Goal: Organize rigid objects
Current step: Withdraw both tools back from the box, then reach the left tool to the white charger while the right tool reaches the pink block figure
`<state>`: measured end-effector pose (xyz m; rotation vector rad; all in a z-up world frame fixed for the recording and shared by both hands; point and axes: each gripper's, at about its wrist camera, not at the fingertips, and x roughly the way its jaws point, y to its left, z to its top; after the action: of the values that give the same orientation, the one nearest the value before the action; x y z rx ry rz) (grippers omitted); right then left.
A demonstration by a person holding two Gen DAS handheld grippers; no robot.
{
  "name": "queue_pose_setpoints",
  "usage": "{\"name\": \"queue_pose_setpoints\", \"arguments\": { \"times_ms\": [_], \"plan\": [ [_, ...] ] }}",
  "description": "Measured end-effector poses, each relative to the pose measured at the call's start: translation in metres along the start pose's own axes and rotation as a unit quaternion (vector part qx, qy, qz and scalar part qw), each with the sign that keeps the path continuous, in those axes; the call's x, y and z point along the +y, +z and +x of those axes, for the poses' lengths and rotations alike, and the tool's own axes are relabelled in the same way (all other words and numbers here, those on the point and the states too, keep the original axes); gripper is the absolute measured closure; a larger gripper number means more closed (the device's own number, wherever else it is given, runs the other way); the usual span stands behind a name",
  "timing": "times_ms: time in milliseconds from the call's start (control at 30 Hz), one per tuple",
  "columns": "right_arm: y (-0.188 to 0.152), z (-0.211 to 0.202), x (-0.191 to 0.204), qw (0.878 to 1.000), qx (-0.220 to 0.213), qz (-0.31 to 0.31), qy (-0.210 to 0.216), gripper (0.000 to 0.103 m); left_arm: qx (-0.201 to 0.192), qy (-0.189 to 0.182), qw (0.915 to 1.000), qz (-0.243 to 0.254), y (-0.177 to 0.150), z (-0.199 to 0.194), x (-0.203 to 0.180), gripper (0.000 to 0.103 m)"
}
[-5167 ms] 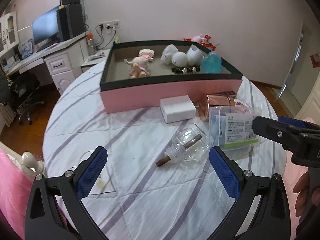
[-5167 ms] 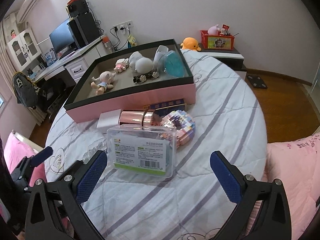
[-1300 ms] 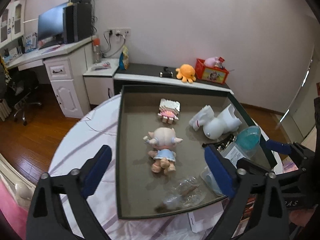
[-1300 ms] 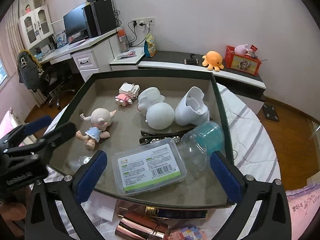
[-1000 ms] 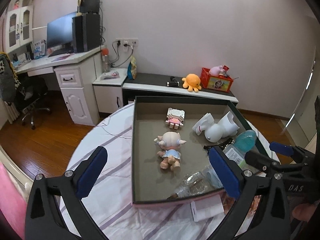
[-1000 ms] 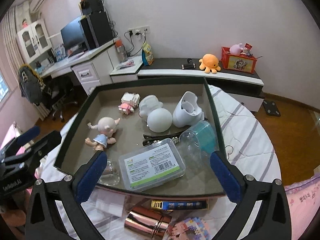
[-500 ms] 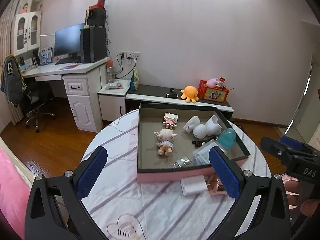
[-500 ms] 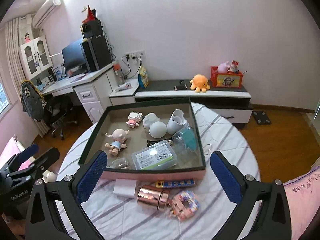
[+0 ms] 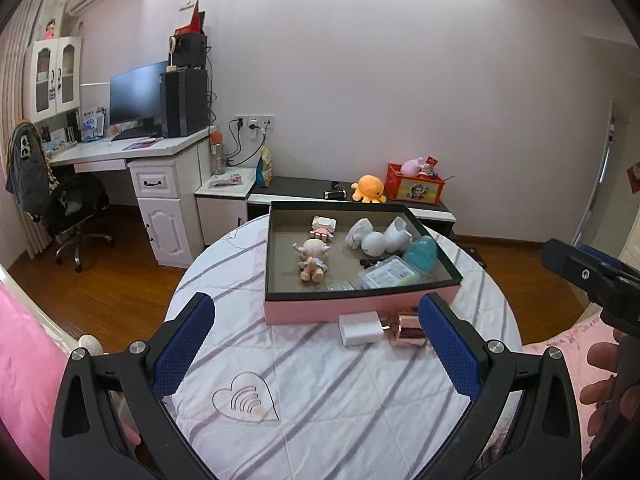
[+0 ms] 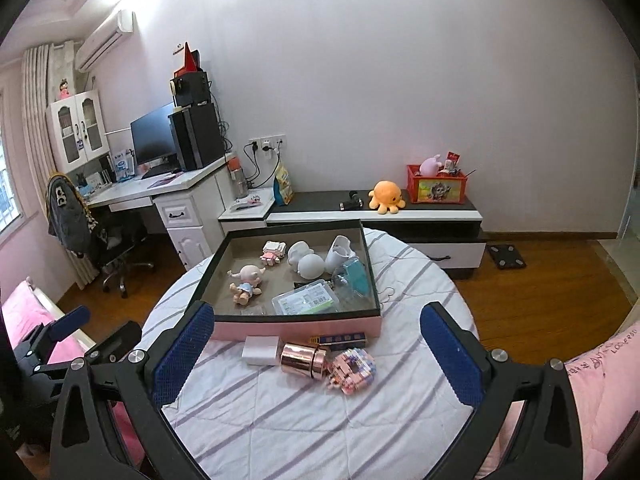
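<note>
A pink box with a dark rim stands on the round striped table. Inside lie a small doll, white figurines, a teal cup, a labelled clear case and a clear bottle. In front of the box rest a white block, a rose-gold tin, a dark slim box and a pastel brick model. My left gripper and right gripper are open, empty, held back over the table's near side.
The round table has a pink bed on both near sides. A desk with monitor and office chair stand at the left. A low cabinet with an orange plush and red crate runs along the back wall.
Both grippers have pulled back and away from the box, so the whole table shows. The clear bottle and labelled case lie inside the box, released.
</note>
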<state>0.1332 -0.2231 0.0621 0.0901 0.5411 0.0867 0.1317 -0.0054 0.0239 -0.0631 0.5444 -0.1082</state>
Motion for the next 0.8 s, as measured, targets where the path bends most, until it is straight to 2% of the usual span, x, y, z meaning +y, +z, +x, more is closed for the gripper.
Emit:
{"name": "queue_pose_setpoints", "arguments": {
  "times_ms": [267,800],
  "plan": [
    [-0.017,-0.02,-0.003,1.0,-0.003,0.01,0.001,0.0,-0.001,0.0,1.0,0.004,-0.01,-0.02,-0.006,0.0],
    [-0.026,-0.016,-0.007,1.0,0.011,0.016,-0.002,0.0,0.003,0.014,0.9999,0.005,-0.012,-0.023,-0.006,0.0]
  ]
}}
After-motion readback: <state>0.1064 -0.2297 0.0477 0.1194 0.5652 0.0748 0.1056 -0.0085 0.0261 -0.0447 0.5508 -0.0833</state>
